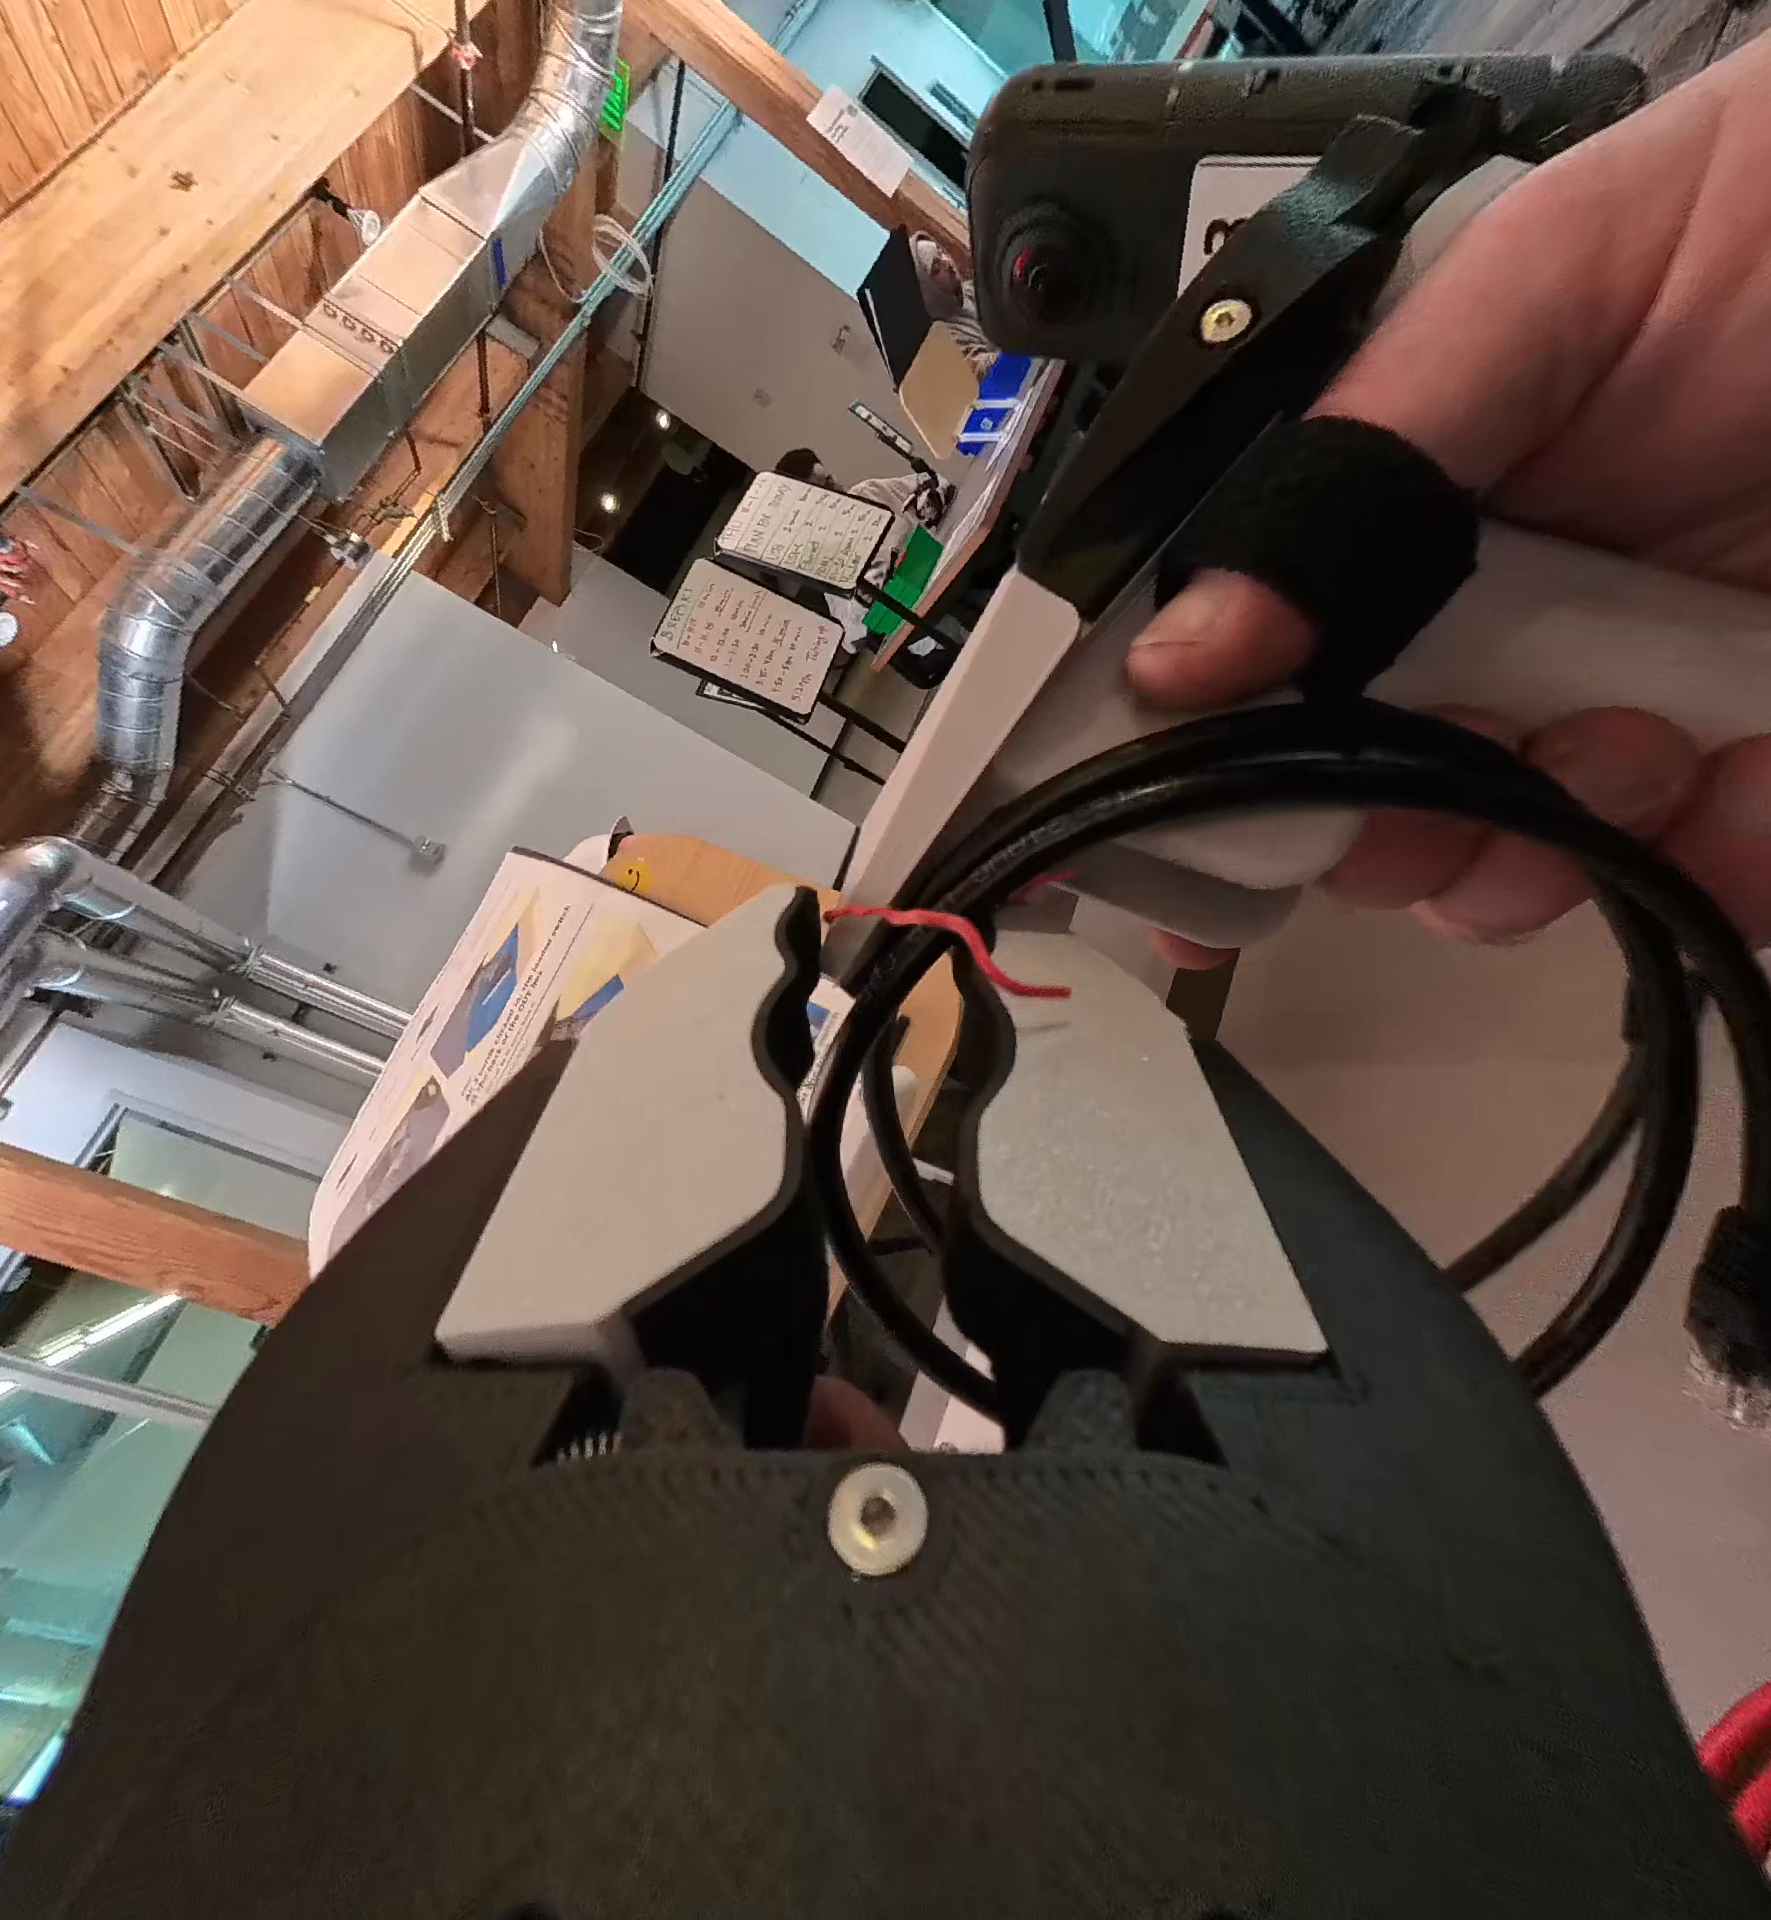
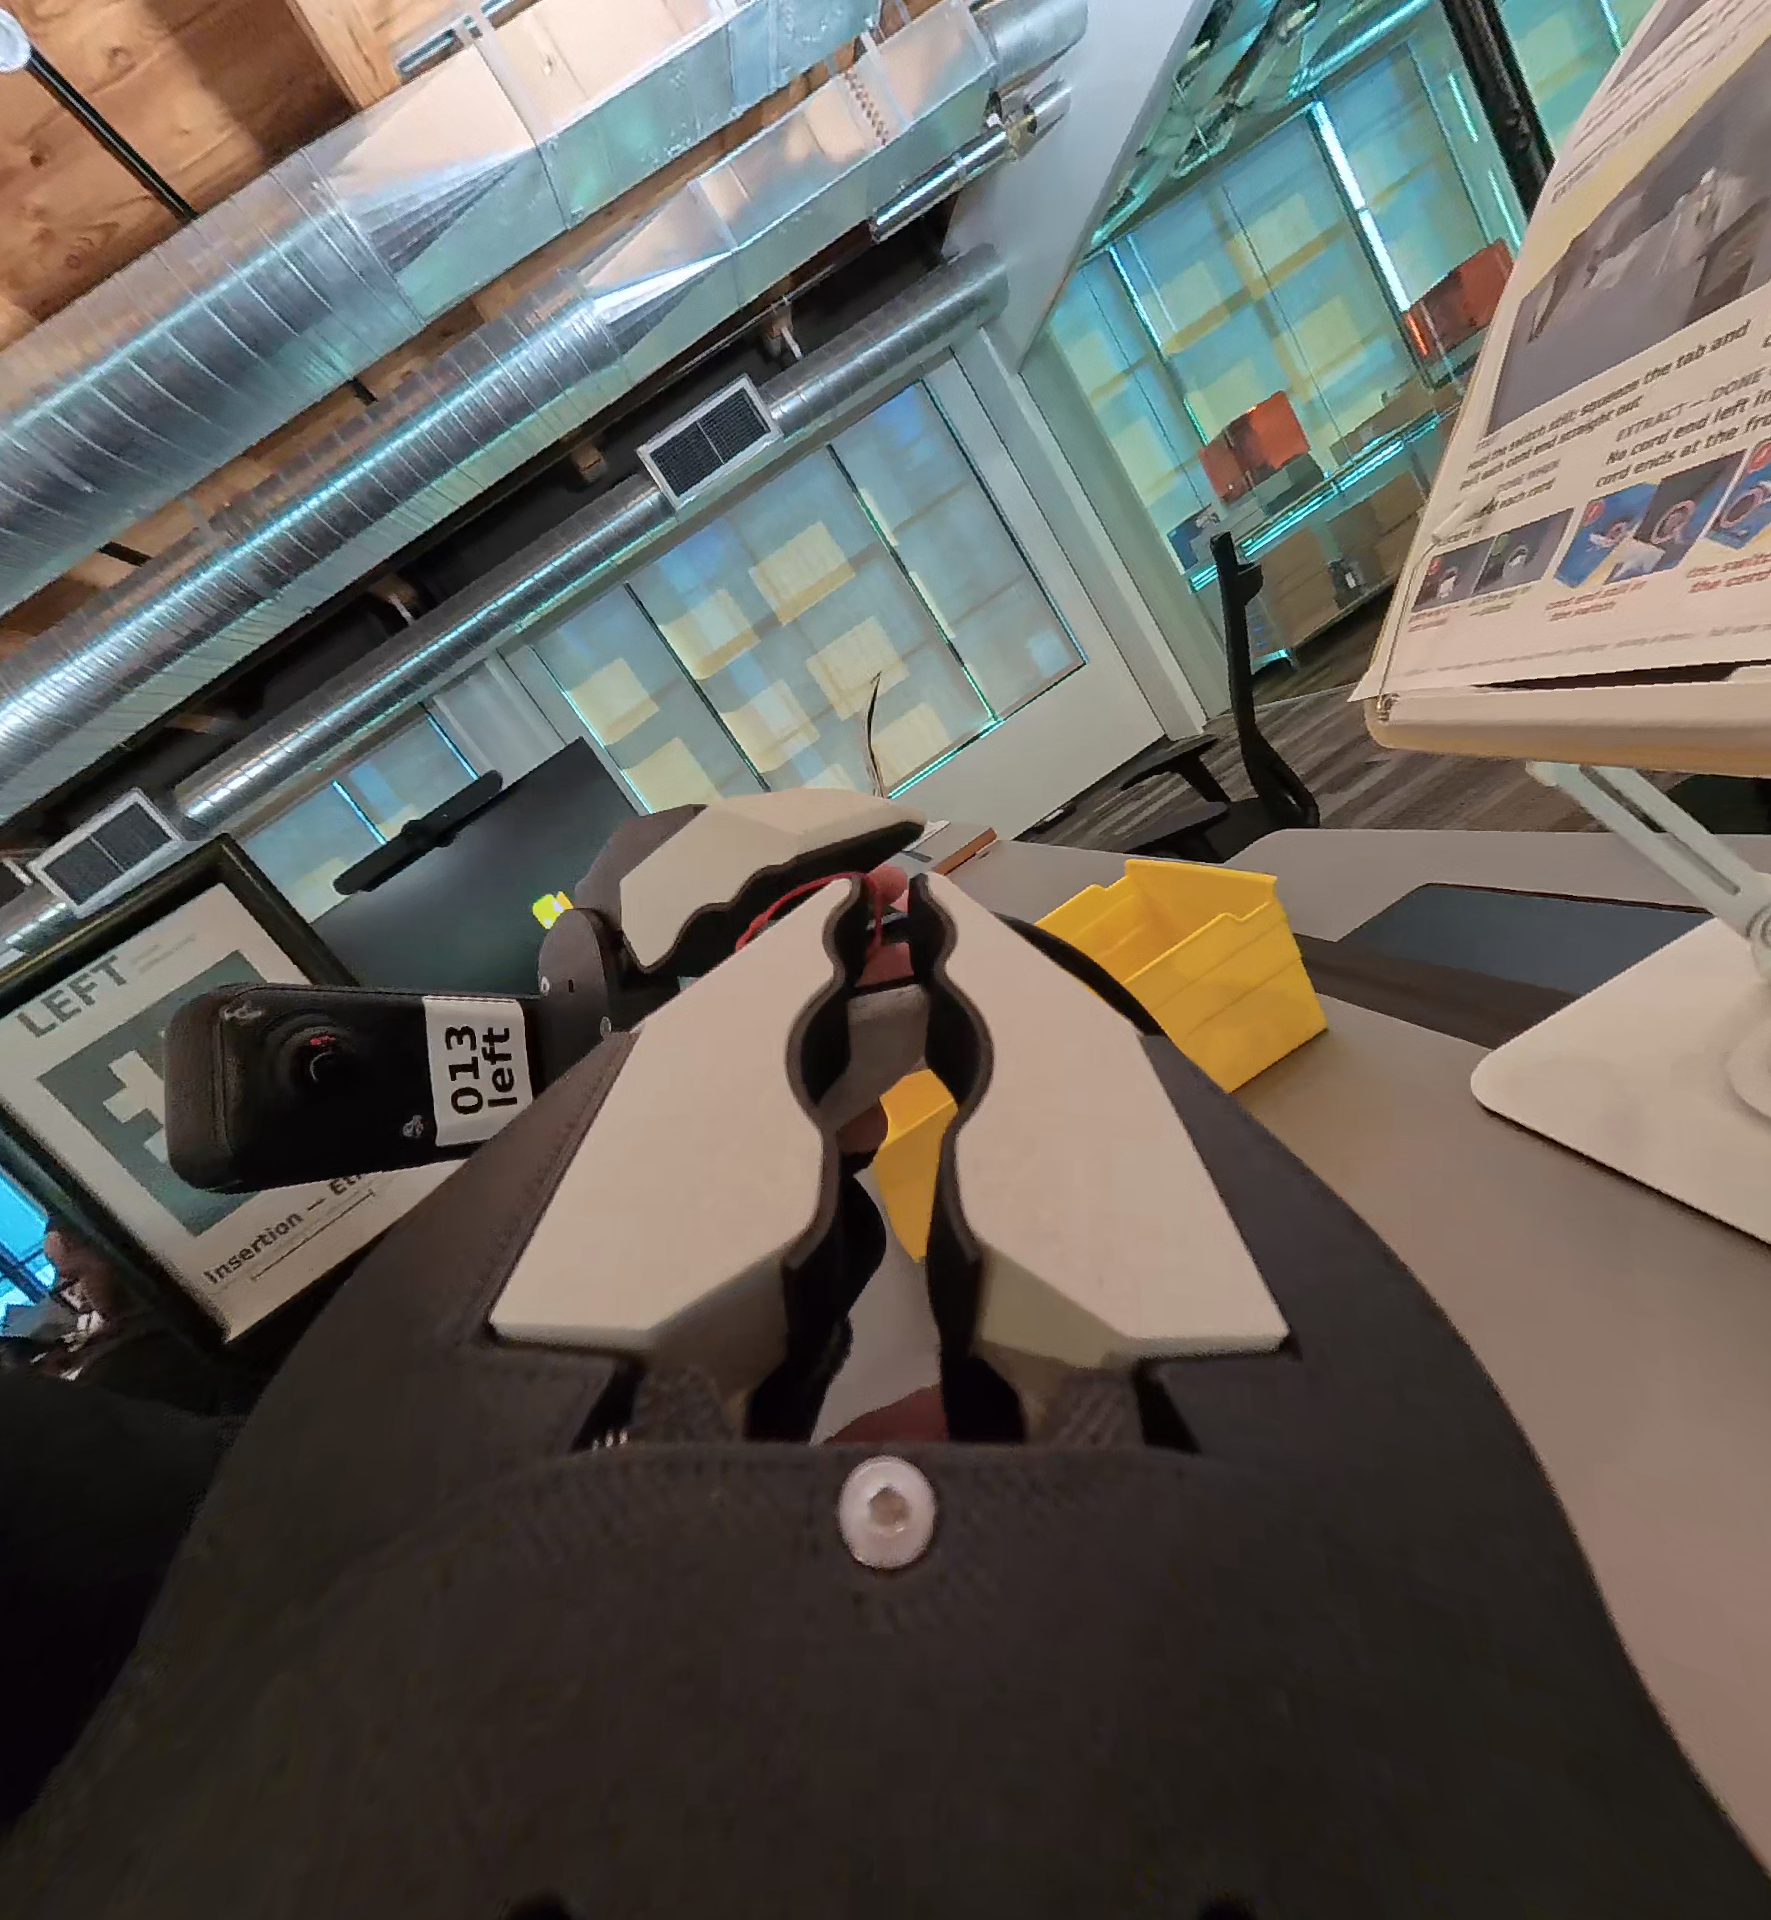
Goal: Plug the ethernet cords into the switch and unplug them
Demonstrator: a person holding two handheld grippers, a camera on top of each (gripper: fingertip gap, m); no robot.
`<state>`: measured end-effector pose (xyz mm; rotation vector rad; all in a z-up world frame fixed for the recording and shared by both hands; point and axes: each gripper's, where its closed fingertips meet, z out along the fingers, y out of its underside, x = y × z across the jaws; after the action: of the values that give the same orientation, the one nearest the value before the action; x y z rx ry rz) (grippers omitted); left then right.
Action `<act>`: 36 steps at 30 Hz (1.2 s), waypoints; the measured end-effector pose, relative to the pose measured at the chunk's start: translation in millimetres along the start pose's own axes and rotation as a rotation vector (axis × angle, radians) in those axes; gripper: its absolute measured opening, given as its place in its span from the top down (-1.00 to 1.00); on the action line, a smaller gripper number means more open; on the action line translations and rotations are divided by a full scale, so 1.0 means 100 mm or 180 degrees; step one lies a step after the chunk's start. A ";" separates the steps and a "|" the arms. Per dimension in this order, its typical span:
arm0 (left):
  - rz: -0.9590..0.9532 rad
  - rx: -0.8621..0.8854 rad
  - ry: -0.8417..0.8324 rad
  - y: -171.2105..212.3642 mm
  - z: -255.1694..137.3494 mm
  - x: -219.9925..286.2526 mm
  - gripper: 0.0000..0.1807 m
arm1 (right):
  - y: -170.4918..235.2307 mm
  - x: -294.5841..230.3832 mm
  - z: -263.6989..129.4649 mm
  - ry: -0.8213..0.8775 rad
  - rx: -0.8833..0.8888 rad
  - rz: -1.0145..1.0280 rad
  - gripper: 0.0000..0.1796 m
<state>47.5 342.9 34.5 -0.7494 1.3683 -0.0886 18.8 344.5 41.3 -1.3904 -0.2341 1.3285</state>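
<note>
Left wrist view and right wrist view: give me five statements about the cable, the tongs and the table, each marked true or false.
1. A loop of the black cable passes between the left tongs. True.
2. The left tongs are shut tight. False: they stand open, with a gap around the loop.
3. A blue tie binds the coil. False: it is a red twist tie.
4. A yellow bin stands on the table. True.
5. The cable's connector is plugged into a switch. False: it hangs free, and no switch is in view.
</note>
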 end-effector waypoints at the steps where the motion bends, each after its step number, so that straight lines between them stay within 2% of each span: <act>1: 0.0001 0.0014 -0.0011 0.00 0.00 0.00 0.73 | 0.00 0.01 0.00 0.0015 -0.0007 -0.0011 0.95; 13: 0.0009 0.0069 -0.0041 -0.01 0.02 -0.01 0.74 | 0.00 0.02 -0.01 0.0060 -0.0135 -0.0214 0.95; 22: 0.0011 0.0067 0.0075 0.01 0.01 0.05 0.80 | 0.04 0.04 -0.05 0.0358 -0.0634 -0.1012 0.99; 31: -0.0037 0.0069 0.0001 0.03 -0.03 -0.03 0.90 | -0.08 0.02 -0.14 0.0166 -0.0452 -0.0729 1.00; 36: -0.0004 0.0031 -0.0008 0.04 0.00 -0.01 0.91 | -0.08 0.02 -0.14 0.0278 -0.0518 -0.0901 1.00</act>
<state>45.8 346.6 32.7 -0.7421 1.3642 -0.0951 34.9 341.3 42.4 -1.4858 -0.4706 1.0304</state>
